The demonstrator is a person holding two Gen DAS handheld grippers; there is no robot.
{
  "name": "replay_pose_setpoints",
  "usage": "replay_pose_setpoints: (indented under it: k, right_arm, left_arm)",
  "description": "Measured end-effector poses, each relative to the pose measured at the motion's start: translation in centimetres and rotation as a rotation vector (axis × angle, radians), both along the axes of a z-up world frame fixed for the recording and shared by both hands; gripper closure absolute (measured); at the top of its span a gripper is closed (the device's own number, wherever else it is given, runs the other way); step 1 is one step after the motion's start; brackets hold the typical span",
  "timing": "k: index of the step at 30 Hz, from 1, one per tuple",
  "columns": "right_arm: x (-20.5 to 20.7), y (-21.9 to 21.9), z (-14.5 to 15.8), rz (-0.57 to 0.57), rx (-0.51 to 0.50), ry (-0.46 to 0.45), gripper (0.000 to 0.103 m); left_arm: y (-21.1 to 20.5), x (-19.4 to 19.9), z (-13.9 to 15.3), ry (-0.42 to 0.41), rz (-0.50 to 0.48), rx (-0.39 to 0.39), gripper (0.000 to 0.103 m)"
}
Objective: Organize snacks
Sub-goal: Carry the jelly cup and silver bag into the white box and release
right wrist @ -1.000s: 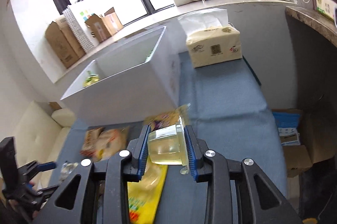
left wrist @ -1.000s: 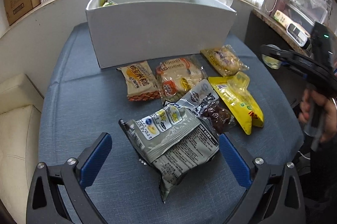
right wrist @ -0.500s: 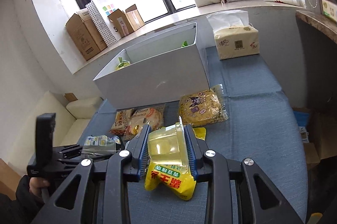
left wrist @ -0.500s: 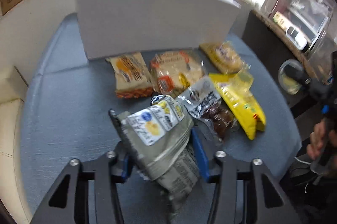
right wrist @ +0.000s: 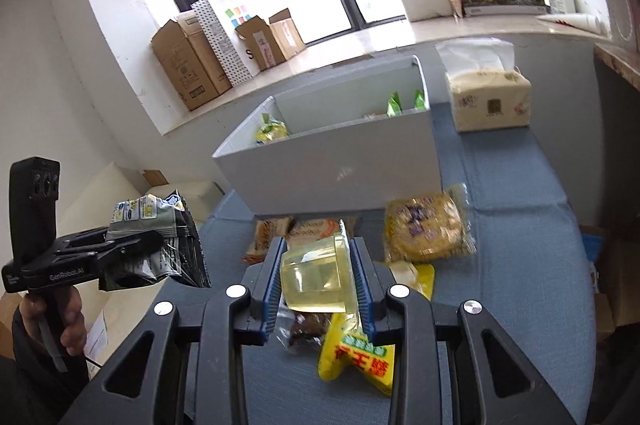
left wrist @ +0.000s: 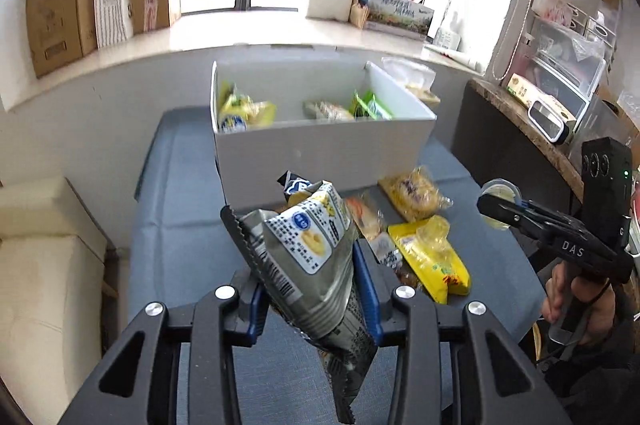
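Left wrist view: jaws clamp a grey snack bag (left wrist: 310, 257); right jaws pinch a jelly cup (right wrist: 316, 275).

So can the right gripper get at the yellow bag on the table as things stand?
Probably not yet: the right gripper has its jaws shut on a clear jelly cup, so nothing can be grasped. The yellow bag lies uncovered just below it; the path itself looks free.

Both wrist views face the white box (left wrist: 320, 145) (right wrist: 340, 169) from nearby.

The right gripper (right wrist: 318, 279) clamps a clear jelly cup (right wrist: 314, 275) above snack packets before the white box (right wrist: 336, 165).
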State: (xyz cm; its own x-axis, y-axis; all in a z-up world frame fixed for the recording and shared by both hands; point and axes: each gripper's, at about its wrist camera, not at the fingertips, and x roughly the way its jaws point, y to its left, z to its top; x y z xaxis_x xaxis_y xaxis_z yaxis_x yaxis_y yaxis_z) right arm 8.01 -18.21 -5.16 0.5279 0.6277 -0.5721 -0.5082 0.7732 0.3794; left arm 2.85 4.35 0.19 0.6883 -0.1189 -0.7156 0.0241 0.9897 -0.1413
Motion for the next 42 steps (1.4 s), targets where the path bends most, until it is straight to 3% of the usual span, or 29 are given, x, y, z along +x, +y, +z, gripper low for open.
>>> replay_pose_setpoints:
  k: [6, 12, 18, 23, 24, 25, 26, 27, 28, 29, 37, 42]
  right_arm:
    - [2.8, 1.8, 3.2, 0.035, 0.018, -0.046, 0.068]
    - [9.2, 4.3, 6.0, 0.028, 0.014, -0.056, 0.068]
    - [17.0, 6.3, 6.3, -0.002, 0.008, 0.003, 0.068]
    - [21.2, 6.7, 4.5, -0.048, 0.006, 0.074, 0.067]
    - [21.7, 6.6, 4.1, -0.062, 0.012, 0.084, 0.063]
    - [22.2, 6.5, 3.8, -0.071, 0.010, 0.099, 0.035]
    - [22.7, 6.5, 3.4, -0.073, 0.007, 0.128, 0.016]
    - [22.9, 6.4, 2.9, -0.075, 0.017, 0.158, 0.001]
    - [22.9, 6.1, 2.6, -0.075, 0.045, 0.168, 0.001]
    - [22.8, 5.9, 2.6, -0.077, 0.052, 0.161, 0.001]
    - [21.3, 4.3, 4.7, -0.145, 0.039, 0.031, 0.000]
    - [18.8, 3.7, 6.6, -0.114, 0.072, -0.006, 0.000]
  left_arm:
    - [0.0, 2.4, 4.3, -0.066, -0.016, 0.009, 0.061]
    - [0.2, 9.5, 6.6, -0.105, -0.017, 0.049, 0.061]
    - [1.2, 18.0, 4.9, -0.054, -0.006, 0.103, 0.061]
    - [1.2, 21.9, 1.6, 0.014, 0.006, 0.138, 0.060]
    - [1.2, 22.2, 1.2, 0.023, -0.002, 0.132, 0.059]
    - [1.3, 22.3, 0.8, 0.029, 0.003, 0.138, 0.055]
    - [1.4, 22.4, 0.5, 0.027, 0.023, 0.152, 0.038]
    - [1.5, 22.0, 0.3, 0.027, 0.032, 0.154, 0.012]
    - [1.8, 21.9, 0.2, 0.024, 0.034, 0.140, 0.002]
    - [2.0, 21.7, 0.1, 0.016, 0.031, 0.124, 0.000]
    - [2.1, 20.8, 0.3, 0.014, 0.037, 0.139, 0.000]
    - [1.4, 18.9, 1.7, -0.018, 0.024, 0.151, 0.000]
